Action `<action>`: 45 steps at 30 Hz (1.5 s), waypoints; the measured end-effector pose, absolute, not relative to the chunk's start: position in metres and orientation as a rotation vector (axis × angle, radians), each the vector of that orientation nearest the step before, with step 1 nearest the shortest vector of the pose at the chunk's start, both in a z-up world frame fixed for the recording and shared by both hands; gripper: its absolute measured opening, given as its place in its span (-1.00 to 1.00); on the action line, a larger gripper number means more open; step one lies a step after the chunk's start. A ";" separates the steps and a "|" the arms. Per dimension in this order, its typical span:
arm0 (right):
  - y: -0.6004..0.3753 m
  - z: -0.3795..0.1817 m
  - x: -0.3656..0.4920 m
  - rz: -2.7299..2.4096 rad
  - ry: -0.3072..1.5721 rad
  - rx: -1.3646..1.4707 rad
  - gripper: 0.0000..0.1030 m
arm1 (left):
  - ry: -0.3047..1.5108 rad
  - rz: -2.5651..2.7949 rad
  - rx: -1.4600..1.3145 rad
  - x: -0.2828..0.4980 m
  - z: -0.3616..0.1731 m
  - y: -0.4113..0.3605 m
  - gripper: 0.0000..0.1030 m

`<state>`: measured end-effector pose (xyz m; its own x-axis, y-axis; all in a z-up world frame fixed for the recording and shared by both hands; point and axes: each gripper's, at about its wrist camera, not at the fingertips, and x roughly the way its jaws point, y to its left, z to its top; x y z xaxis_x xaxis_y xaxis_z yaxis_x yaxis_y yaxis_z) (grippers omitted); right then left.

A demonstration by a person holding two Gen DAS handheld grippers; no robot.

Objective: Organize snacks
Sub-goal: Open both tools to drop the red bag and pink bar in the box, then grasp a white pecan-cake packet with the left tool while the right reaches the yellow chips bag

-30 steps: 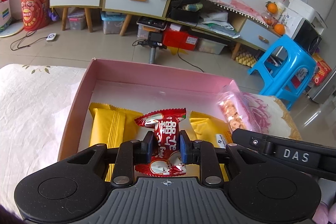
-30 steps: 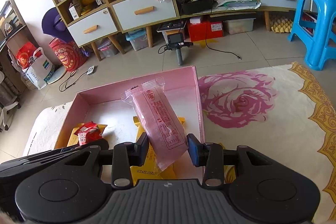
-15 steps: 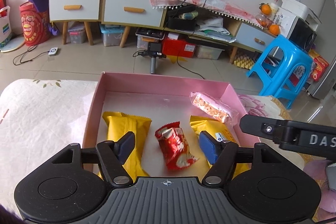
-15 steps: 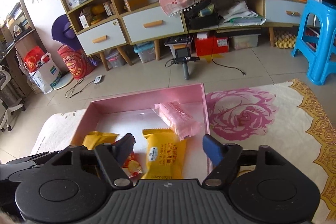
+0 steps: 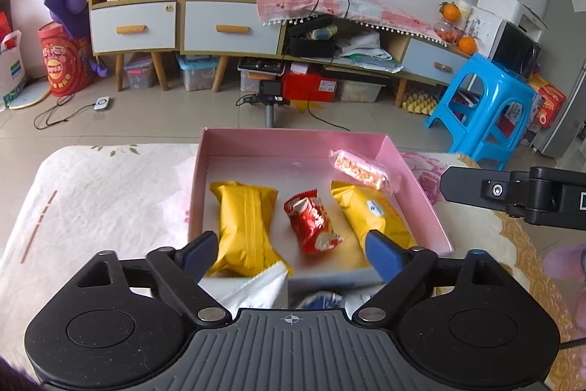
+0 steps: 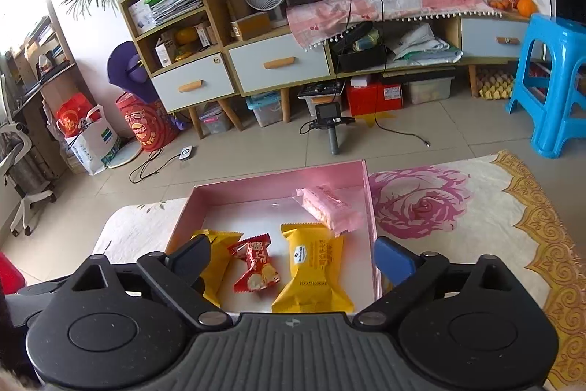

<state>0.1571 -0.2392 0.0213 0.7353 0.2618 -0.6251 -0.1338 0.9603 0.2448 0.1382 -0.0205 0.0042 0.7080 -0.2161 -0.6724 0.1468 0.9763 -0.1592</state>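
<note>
The left gripper [image 5: 291, 250] is hanging with its jaws spread wide and nothing between them, just short of the near edge of the pink box [image 5: 293, 140]. The right gripper [image 6: 293, 259] is likewise standing wide and gripping nothing, hovering over the near end of the same box.

4 snacks are lying inside the box on its white floor. A yellow packet [image 5: 245, 228] is sitting toward the left wall, lengthwise. Just beside it, near the middle, a red candy wrapper [image 5: 311, 226] is lying slightly tilted, not touching either yellow pack as far as the left view shows. A second yellow packet [image 5: 373, 211] is resting on the right side, close to the right wall. A pink-wrapped snack bar [image 5: 360, 167] is lying at the far right, its near end overlapping the top of the second yellow packet and its side leaning against the box wall.

In the left wrist view, a white wrapper [image 5: 256, 288] and a blue-and-white item [image 5: 322, 299] are showing just this side of the box, partly hidden by the gripper body; what they are I cannot tell.

The box is sitting on a desk covered with a floral cloth [image 6: 439, 204]. A blue plastic stool [image 6: 549, 90] is standing on the tiled floor beyond.
</note>
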 end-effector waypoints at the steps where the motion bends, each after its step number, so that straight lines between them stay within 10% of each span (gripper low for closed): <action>1: -0.238 0.022 0.154 0.221 0.712 0.180 0.77 | 0.757 -0.203 -0.087 0.134 0.005 -0.020 0.75; 45: -0.219 -0.049 0.023 0.413 0.669 -0.198 0.86 | 0.799 -0.306 -0.058 0.032 -0.054 0.017 0.90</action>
<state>0.0235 -0.2185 -0.0486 0.7073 0.3064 -0.6371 -0.4320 0.9007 -0.0464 0.0315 0.0168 -0.0541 0.6557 -0.2918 -0.6964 0.2485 0.9543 -0.1659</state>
